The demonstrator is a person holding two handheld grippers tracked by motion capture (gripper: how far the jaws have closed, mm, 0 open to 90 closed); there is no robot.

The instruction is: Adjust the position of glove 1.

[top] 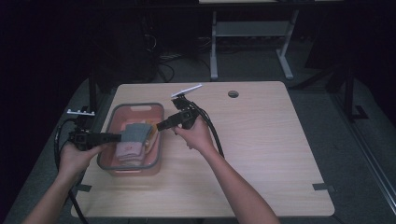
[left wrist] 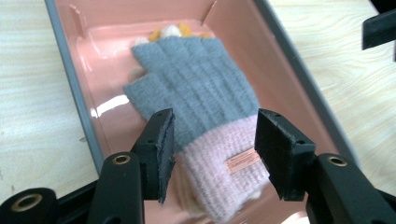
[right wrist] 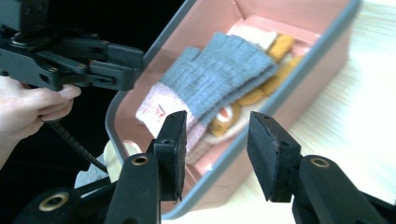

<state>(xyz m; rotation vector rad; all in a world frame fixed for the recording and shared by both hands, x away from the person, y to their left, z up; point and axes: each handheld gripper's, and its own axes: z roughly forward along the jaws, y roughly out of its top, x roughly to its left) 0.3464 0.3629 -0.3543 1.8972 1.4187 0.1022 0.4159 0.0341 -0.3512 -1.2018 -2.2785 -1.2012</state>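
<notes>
Light wood-grain desk (top: 261,140) with a round cable hole (top: 233,94) near its far edge and dark tape tabs (top: 323,187) at the near corners. Beyond it, a white-framed table (top: 252,42) stands on grey floor (top: 373,121).

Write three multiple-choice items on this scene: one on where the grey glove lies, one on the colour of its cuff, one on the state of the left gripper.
1. Where does the grey glove lie?
A. In the pink tub
B. On the bare table
C. On the floor

2. What colour is its cuff?
A. Green
B. Pink
C. Black

3. How is the left gripper?
A. Shut on the glove
B. Shut on the tub's rim
C. Open

Key: 1 A, the tub's walls surround it; 2 B, pink knit below the grey; 3 C, its jaws stand apart over the cuff.
</notes>
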